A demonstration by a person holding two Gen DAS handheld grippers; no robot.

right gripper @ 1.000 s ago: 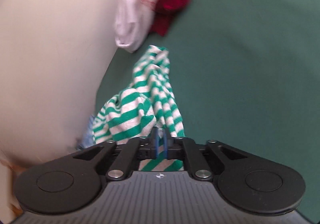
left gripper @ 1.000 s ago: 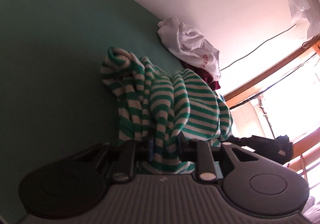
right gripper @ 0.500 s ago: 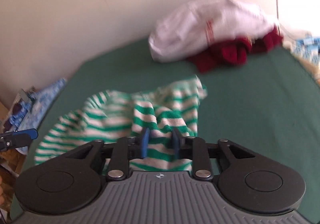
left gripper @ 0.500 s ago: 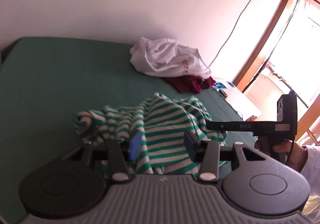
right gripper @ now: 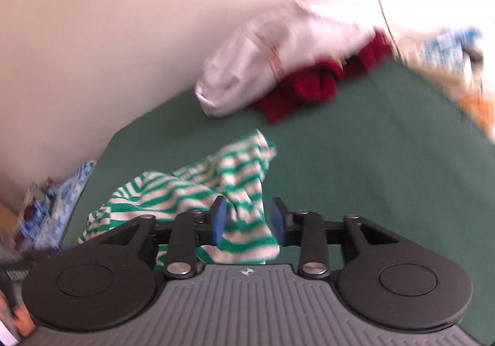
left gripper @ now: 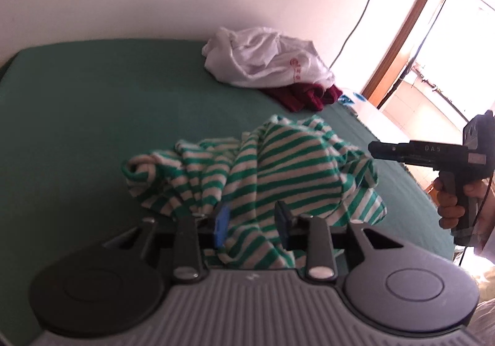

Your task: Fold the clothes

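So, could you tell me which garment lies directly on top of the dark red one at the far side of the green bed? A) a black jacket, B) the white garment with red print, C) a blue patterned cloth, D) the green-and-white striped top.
B: the crumpled white garment with red print rests on the dark red garment by the wall, while the striped top lies apart from them, nearer the grippers.

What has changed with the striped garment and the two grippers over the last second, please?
Both grippers let go: the left gripper stands open and the right gripper is opening, with the striped top slack between the pads. It dropped into a heap on the green sheet. The white and red clothes stayed.
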